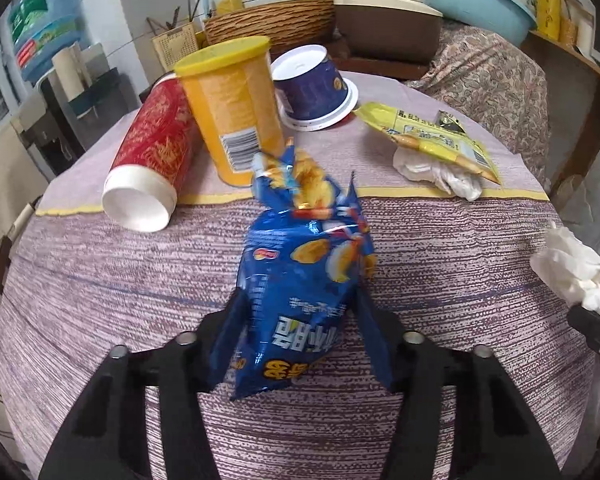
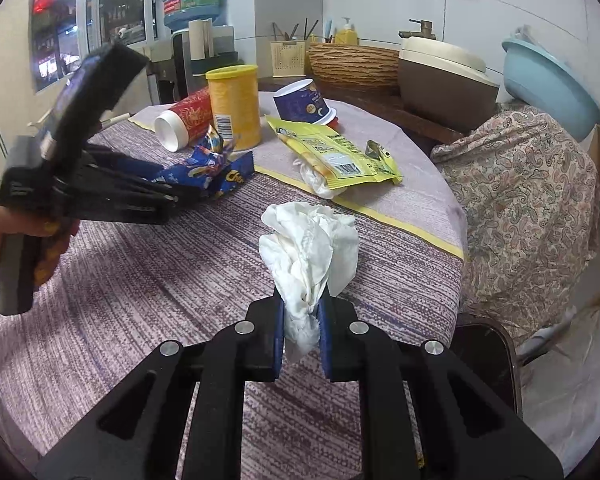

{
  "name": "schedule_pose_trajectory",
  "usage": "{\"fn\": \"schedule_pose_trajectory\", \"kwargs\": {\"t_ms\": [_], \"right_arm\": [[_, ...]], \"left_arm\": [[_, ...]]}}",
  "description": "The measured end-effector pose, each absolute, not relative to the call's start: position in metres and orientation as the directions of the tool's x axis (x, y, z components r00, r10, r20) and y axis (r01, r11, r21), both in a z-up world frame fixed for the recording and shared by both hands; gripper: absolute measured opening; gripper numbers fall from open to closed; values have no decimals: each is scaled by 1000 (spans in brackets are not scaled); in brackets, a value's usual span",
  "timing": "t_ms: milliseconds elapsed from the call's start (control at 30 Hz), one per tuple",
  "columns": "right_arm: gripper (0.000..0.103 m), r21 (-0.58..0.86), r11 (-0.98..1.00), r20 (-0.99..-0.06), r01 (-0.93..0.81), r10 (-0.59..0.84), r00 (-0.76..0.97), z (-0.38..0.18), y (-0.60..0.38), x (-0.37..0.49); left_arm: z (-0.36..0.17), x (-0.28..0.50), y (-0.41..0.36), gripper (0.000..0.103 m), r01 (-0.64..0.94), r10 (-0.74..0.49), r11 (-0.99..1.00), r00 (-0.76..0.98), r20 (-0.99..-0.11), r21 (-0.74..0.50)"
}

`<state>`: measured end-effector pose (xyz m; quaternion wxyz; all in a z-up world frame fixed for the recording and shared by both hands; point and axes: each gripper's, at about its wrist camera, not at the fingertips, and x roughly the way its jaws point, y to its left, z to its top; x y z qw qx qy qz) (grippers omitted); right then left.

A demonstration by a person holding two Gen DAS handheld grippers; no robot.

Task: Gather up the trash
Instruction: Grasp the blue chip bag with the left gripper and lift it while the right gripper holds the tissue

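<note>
Left gripper (image 1: 300,312) clamped on one blue snack bag (image 1: 300,280), held just above the table (image 1: 100,280). Right gripper (image 2: 302,320) pinched shut on one white tissue wad (image 2: 310,248), lifted. On the cloth: two cylindrical canisters, one yellow (image 1: 232,108) upright, one red (image 1: 152,152) on its side; one inverted blue cup (image 1: 312,88); one yellow wrapper (image 1: 428,132) over a second tissue (image 1: 436,170).

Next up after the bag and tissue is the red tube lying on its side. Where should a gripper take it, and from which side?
Probably across the red tube's round body near its white open end, coming down from above. It leans against the upright yellow canister, so its other side is free.
</note>
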<state>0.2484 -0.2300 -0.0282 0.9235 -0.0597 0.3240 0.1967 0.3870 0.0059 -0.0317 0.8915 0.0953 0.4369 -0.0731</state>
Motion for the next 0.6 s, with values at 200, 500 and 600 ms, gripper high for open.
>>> {"fn": "schedule_pose_trajectory", "kwargs": {"t_ms": [200, 500, 600], "right_arm": [[15, 49, 908, -596, -417, 362, 717, -26, -235, 235], [15, 100, 897, -573, -430, 405, 712, -30, -241, 215], [15, 120, 892, -563, -435, 422, 711, -31, -243, 206]], "left_arm": [[-28, 364, 23, 16, 178, -100, 984, 637, -764, 19], [-7, 298, 38, 7, 149, -149, 987, 730, -667, -58], [0, 274, 37, 7, 143, -143, 988, 766, -626, -51]]}}
